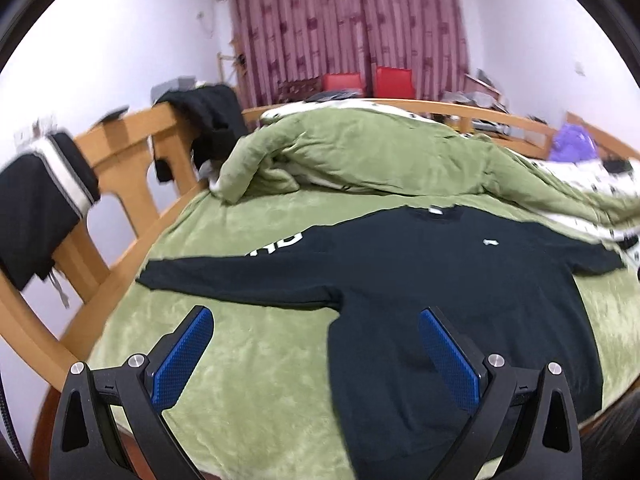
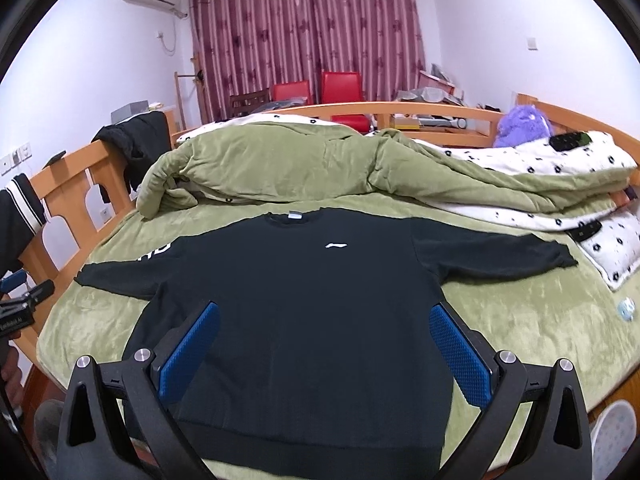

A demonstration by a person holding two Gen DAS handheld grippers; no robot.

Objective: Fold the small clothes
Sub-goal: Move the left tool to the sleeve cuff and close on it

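A black sweatshirt [image 2: 296,300] lies flat and face up on the green bed [image 2: 540,320], collar toward the heaped quilt [image 2: 280,168] at the far side and hem along the near edge. Both sleeves are spread straight out, so the widest line of the garment runs across the bed from the left rail [image 1: 120,148] toward the right side, while the body runs from the near edge away toward the quilt. Nothing looks folded yet; I judge the task to be at its start.

The left gripper [image 1: 316,344] hangs above the near left part of the bed with its jaws spread wide and nothing between them. One blue pad is over bare green cover, the other over the body of the sweatshirt [image 1: 440,280], so the left side seam and armpit lie straight ahead of it and the left sleeve stretches off toward the rail.

The right gripper [image 2: 324,340] is also released and empty, its jaws wide, hovering over the lower middle of the body just inside the hem. The right sleeve is well off to its right.

The coming move likely turns on a sleeve being brought across the chest. By that reckoning the left gripper is nearer the left sleeve and shoulder, and the right gripper nearer the hem and the right side.
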